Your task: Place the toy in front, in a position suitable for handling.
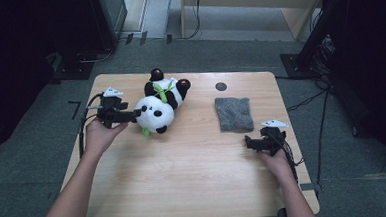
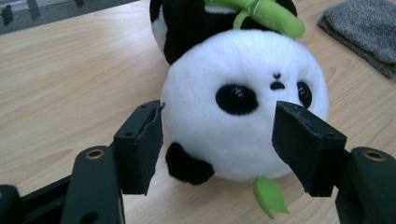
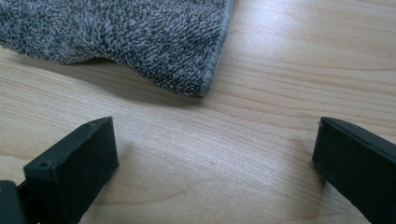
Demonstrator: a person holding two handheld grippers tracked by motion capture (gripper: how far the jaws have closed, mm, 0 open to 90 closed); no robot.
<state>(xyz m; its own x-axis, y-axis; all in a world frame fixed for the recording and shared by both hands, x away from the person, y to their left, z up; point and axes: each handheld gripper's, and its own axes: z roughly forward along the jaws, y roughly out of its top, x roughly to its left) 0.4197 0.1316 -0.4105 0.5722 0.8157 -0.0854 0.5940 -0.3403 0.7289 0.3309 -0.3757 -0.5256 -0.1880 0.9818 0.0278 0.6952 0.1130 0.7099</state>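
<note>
In the high view the plush panda (image 1: 159,104) is seen lying on the wooden table (image 1: 184,169) at upper centre-left, its white head clasped between the jaws of the left gripper (image 1: 137,112), while the right gripper (image 1: 248,143), jaws spread with nothing between them, is held at lower right just beside the grey cloth (image 1: 234,113).

The round black-and-white plush panda (image 2: 243,116) looks soft and fuzzy, with glossy bead eyes and a flat green felt leaf (image 2: 271,196). The grey terry cloth (image 3: 121,37) is rough and looped. The pale wooden table (image 1: 194,163) is smooth, faintly sheened. The left gripper (image 2: 219,144) has matt black plastic jaws.
</note>
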